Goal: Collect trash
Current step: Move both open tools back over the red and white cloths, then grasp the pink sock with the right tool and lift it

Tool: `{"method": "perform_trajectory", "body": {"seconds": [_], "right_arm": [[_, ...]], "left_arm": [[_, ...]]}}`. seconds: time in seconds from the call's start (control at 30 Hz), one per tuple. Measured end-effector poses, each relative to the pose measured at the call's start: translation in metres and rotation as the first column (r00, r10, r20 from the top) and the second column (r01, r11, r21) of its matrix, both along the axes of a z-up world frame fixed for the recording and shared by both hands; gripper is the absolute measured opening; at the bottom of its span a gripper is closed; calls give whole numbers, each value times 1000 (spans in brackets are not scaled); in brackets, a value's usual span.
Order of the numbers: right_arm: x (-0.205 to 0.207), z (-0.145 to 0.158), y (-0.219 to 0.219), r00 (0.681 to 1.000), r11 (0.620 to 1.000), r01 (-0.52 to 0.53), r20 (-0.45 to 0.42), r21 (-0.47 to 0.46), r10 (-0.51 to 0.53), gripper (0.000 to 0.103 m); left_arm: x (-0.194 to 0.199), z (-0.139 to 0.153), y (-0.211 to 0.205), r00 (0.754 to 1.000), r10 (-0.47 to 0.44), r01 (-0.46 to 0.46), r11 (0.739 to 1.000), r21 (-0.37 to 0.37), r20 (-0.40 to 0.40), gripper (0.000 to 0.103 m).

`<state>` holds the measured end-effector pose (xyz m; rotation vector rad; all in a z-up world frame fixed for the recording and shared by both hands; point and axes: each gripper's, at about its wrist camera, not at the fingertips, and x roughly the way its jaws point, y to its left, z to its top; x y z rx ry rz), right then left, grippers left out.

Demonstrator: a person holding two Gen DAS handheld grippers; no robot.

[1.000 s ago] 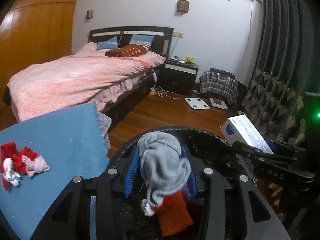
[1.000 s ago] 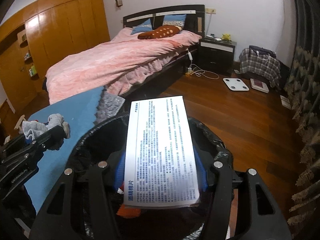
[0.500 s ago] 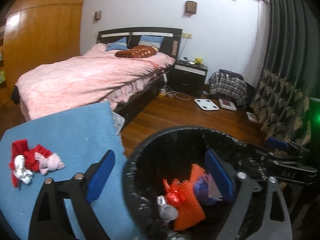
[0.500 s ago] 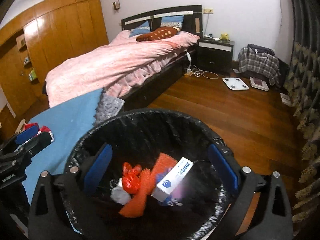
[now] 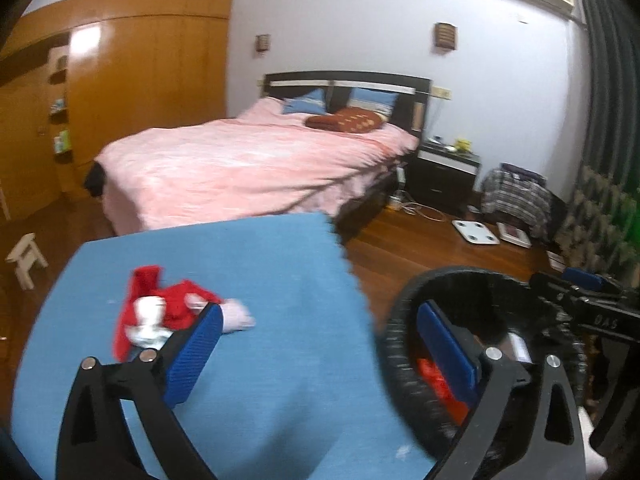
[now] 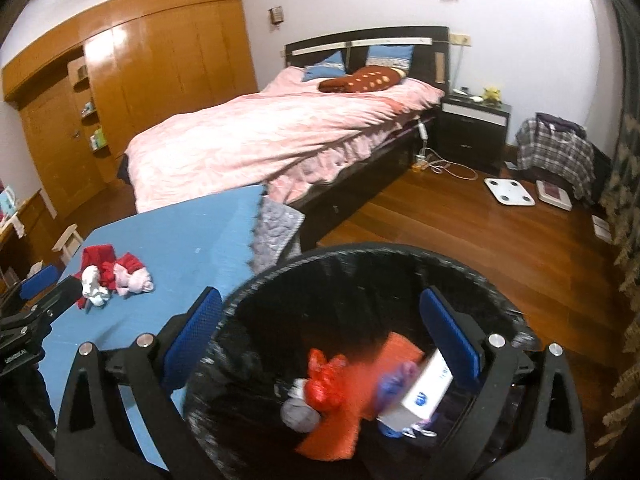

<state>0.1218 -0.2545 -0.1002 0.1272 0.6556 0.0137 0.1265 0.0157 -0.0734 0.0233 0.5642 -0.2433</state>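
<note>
A black lined trash bin (image 6: 280, 276) stands beside a blue-covered table (image 6: 180, 240). Inside lie a white box (image 6: 428, 392), red and orange scraps (image 6: 328, 380) and a grey sock (image 6: 300, 416). My right gripper (image 6: 320, 328) is open and empty above the bin. My left gripper (image 5: 320, 344) is open and empty, over the table edge and the bin's rim (image 5: 400, 312). A pile of red, white and pink cloth bits (image 5: 160, 312) lies on the table just beyond its left finger; it also shows in the right wrist view (image 6: 112, 276).
A bed with a pink cover (image 6: 280, 132) stands behind the table. A nightstand (image 6: 472, 120), a white scale (image 6: 508, 192) and a plaid bag (image 6: 556, 148) sit on the wooden floor. Curtains hang at right. A small stool (image 5: 24, 256) stands at left.
Both grippers opened: the grey sock and the white box dropped into the bin. My left gripper has swung left toward the cloth pile on the table.
</note>
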Motion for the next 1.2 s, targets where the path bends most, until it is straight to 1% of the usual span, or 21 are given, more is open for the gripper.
{"method": "perform_trajectory", "body": {"seconds": [0.1,0.3,0.47,0.63,0.77,0.9,1.2], "right_arm": [[11,1,21,999,999,-36,0,-1,36,97],[33,-3,66,994,994,-105,-2,4,105,97],[55,-10,101,988,988,-154,-13,7,154,97],[79,-28,138,979,980,-198,-43,4,198,97],[95,-44,166,969,972,-236,-70,-11,235,97],[112,-65,197,953,958,-285,-115,-30,280,97],[136,-95,245,920,930,-363,-176,-51,350,97]], "left_arm": [[2,0,29,998,66,-67,998,7,9,96],[7,-7,73,987,159,-159,987,23,13,96],[13,-21,105,973,229,-229,973,36,0,96],[22,-40,137,956,292,-291,955,53,-18,96],[30,-56,156,942,332,-330,943,50,-48,96],[38,-70,173,930,359,-357,933,43,-79,96],[44,-87,188,917,384,-381,923,48,-106,95]]}}
